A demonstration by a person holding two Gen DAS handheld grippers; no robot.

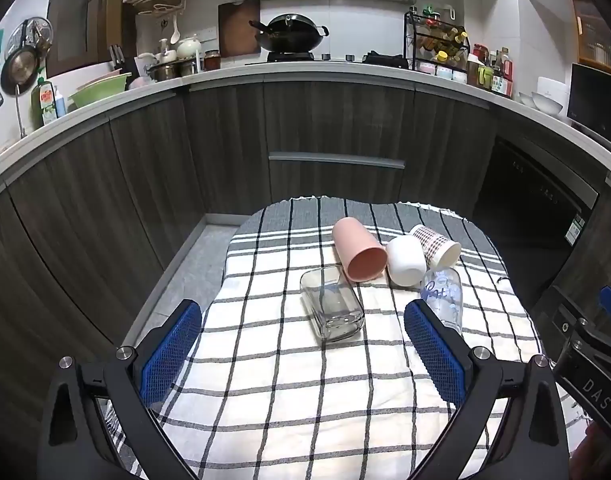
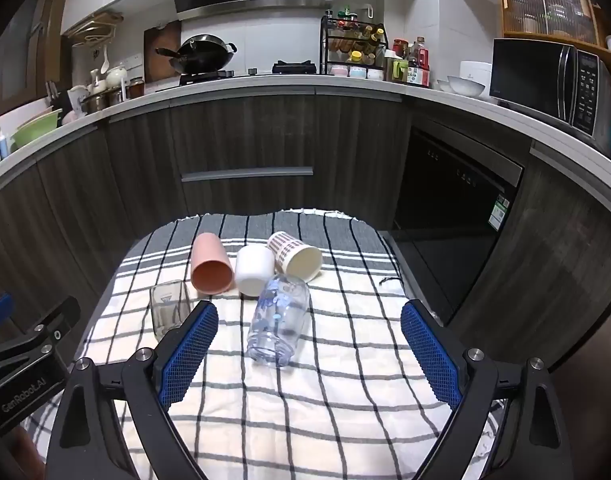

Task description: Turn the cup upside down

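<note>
Several cups lie on their sides on a checked cloth (image 1: 289, 376) (image 2: 305, 392): a square clear glass (image 1: 331, 306) (image 2: 167, 308), a pink cup (image 1: 358, 249) (image 2: 210, 263), a white cup (image 1: 405, 260) (image 2: 254, 270), a patterned paper cup (image 1: 435, 246) (image 2: 295, 255) and a clear printed glass (image 1: 443, 294) (image 2: 279, 322). My left gripper (image 1: 301, 316) is open, just short of the square glass. My right gripper (image 2: 309, 320) is open, with the printed glass between its fingers but not touched.
The small table stands before dark kitchen cabinets (image 1: 333, 128) and a dishwasher (image 2: 453, 208). The counter behind holds a wok (image 1: 291, 34), pots, bottles and a microwave (image 2: 549, 80). The other gripper's body shows at each view's edge (image 1: 585, 352) (image 2: 21, 364).
</note>
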